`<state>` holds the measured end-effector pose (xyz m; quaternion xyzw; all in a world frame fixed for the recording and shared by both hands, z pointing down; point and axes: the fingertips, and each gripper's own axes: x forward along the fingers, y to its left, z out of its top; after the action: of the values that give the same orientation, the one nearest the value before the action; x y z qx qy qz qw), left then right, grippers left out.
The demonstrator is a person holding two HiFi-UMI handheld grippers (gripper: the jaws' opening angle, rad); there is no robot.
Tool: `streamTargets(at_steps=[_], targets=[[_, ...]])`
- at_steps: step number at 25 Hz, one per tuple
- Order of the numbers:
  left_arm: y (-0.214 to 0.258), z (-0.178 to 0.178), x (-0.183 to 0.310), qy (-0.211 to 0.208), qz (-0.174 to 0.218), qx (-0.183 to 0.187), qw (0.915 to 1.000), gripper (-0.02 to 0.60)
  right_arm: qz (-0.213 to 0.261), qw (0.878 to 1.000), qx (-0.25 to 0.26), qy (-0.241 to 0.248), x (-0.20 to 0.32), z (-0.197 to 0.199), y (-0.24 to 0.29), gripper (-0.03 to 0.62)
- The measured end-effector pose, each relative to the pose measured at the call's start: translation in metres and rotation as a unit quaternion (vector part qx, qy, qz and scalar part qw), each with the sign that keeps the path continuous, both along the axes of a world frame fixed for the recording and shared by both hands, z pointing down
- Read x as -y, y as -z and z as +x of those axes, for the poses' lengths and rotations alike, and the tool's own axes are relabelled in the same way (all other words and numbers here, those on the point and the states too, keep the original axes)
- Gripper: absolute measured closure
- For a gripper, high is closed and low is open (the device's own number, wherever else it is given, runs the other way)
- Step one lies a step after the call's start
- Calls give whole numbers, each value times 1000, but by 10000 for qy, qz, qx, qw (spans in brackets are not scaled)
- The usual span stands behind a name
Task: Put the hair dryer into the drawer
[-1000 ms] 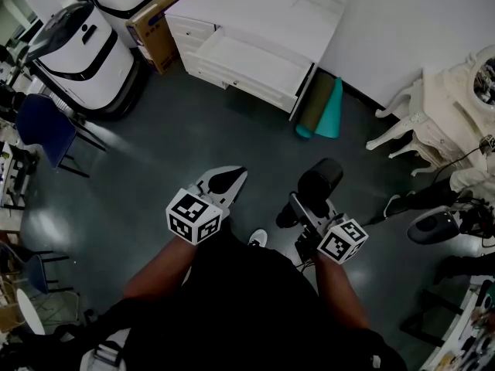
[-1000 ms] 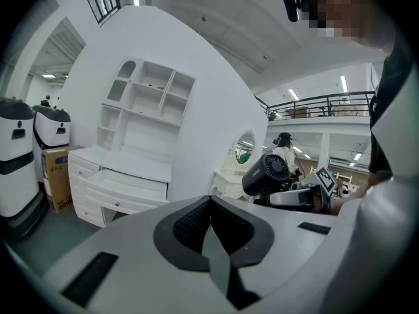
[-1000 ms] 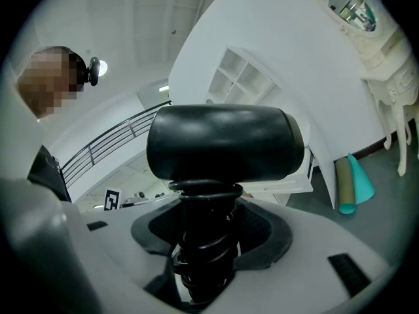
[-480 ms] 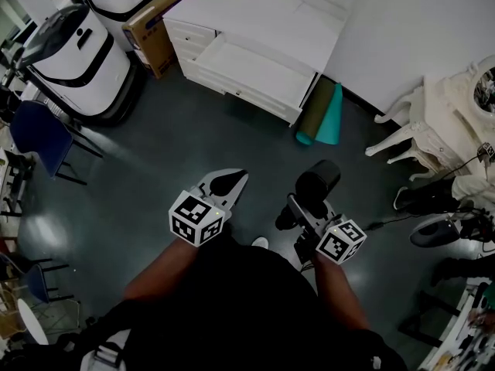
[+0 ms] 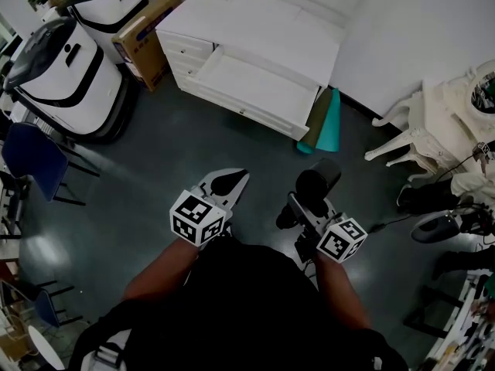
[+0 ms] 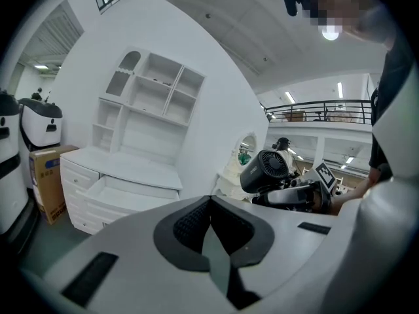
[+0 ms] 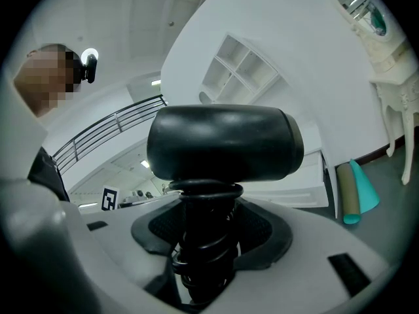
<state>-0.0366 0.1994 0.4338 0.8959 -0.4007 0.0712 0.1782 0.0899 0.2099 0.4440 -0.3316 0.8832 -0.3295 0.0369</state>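
A black hair dryer (image 5: 317, 182) is held upright in my right gripper (image 5: 303, 213), whose jaws are shut on its handle with the coiled cord wrapped round it (image 7: 206, 241). Its barrel (image 7: 224, 142) fills the middle of the right gripper view. The same hair dryer (image 6: 265, 171) shows at the right of the left gripper view. My left gripper (image 5: 224, 185) is shut and holds nothing. The white dresser (image 5: 263, 29) stands ahead with its top drawer (image 5: 255, 85) pulled out; this open drawer (image 6: 124, 193) also shows in the left gripper view.
Two rolled mats (image 5: 323, 118), olive and teal, lean beside the dresser's right end. White robot bases (image 5: 58, 79) and a cardboard box (image 5: 143, 33) stand at left, a blue chair (image 5: 31, 161) further left. A white ornate vanity (image 5: 448, 107) stands at right.
The dresser and open drawer have slid lower and nearer in the head view as I step towards them. Both grippers keep their places and hold as before.
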Motion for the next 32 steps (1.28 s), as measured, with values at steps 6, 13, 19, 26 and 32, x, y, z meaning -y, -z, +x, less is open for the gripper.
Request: streamTargets(at_steps=[6, 13, 19, 26, 32], targets=[[2, -28, 23, -309, 14, -35, 9995, 572, -52, 9998, -110, -144, 22, -37, -3, 362], [-12, -65, 32, -480, -132, 13, 9988, 572, -12, 9996, -157, -248, 39, -74, 1, 362], [-24, -73, 49, -347, -450, -260, 9980, 572, -11, 9990, -255, -365, 46, -71, -2, 362], [-29, -62, 78, -261, -525, -273, 9979, 572, -65, 9987, -153, -478, 70, -52, -11, 362], [-21, -51, 110, -278, -500, -74, 9983, 572, -107, 9984, 49, -548, 114, -39, -13, 362]])
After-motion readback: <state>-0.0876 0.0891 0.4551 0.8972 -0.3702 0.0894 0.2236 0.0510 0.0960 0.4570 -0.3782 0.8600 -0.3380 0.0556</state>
